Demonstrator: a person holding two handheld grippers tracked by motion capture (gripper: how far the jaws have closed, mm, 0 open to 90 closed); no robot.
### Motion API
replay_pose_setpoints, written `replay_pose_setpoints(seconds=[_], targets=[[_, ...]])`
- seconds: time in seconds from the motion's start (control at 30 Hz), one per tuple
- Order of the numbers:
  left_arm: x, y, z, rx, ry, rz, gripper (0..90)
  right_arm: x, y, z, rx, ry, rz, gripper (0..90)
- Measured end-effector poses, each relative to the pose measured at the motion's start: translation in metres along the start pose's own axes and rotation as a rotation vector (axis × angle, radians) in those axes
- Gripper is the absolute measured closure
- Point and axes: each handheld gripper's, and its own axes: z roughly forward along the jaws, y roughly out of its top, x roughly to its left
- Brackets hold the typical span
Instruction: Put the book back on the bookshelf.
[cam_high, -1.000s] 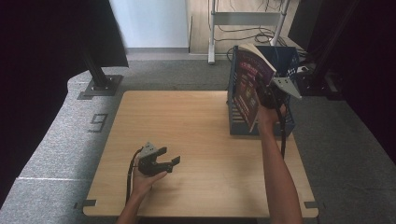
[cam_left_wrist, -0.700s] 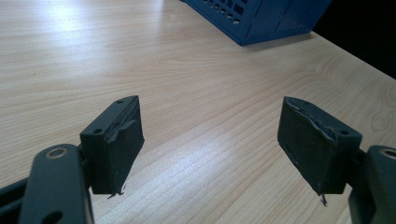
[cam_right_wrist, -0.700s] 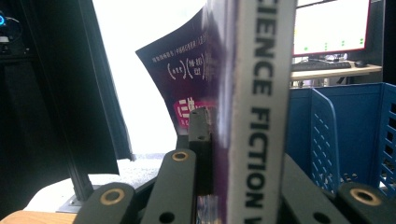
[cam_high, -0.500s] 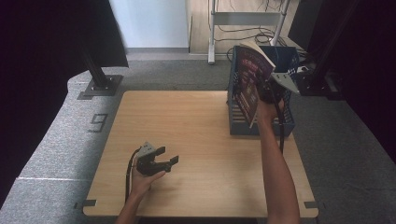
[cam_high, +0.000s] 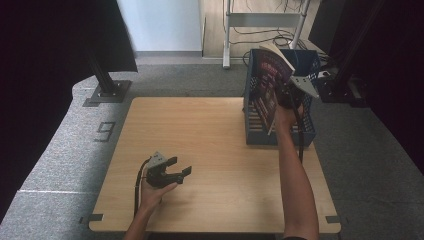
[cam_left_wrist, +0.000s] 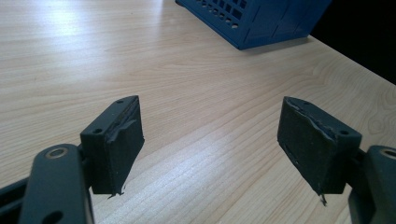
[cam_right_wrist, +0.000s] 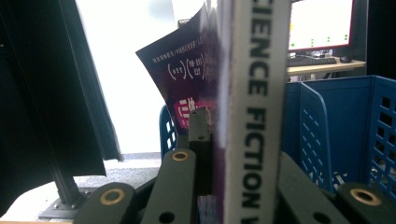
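A dark purple book (cam_high: 268, 87) with a white spine (cam_right_wrist: 254, 112) is held upright over the blue basket (cam_high: 304, 131) at the table's far right. My right gripper (cam_high: 286, 97) is shut on the book, its jaws pressed against both covers (cam_right_wrist: 233, 140). My left gripper (cam_high: 180, 175) rests on the table (cam_high: 210, 135) near the front left, in the person's hand. Its jaws stand open with only bare wood between the pads (cam_left_wrist: 116, 140).
The blue basket (cam_left_wrist: 261, 21) has slotted walls and dividers (cam_right_wrist: 322, 135) inside. A black curtain and a stand's foot (cam_high: 107, 92) are at the far left, a metal rack (cam_high: 260, 20) behind the table.
The right hand has shifted the book slightly over the basket. The left gripper has stayed where it was.
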Motion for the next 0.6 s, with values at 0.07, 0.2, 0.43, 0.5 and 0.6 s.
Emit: replay_pose_setpoints(seconds=[0.07, 0.2, 0.43, 0.5, 0.6], targets=[[-0.001, 0.000, 0.001, 0.001, -0.001, 0.003, 22.3, -0.002, 0.000, 0.001, -0.005, -0.002, 0.006, 81.6], [-0.002, 0.000, 0.002, 0.002, 0.001, 0.007, 22.4, -0.003, 0.000, 0.004, -0.008, -0.006, 0.016, 81.6], [-0.003, 0.000, 0.002, 0.004, 0.003, 0.010, 22.5, -0.001, -0.002, 0.012, -0.011, -0.006, 0.006, 81.6], [-0.003, 0.000, 0.002, 0.002, 0.002, 0.012, 22.5, 0.000, -0.003, 0.014, -0.013, -0.006, 0.007, 81.6], [-0.003, 0.000, 0.002, 0.001, 0.003, 0.011, 22.6, 0.001, -0.005, 0.017, -0.008, -0.007, -0.001, 81.6]])
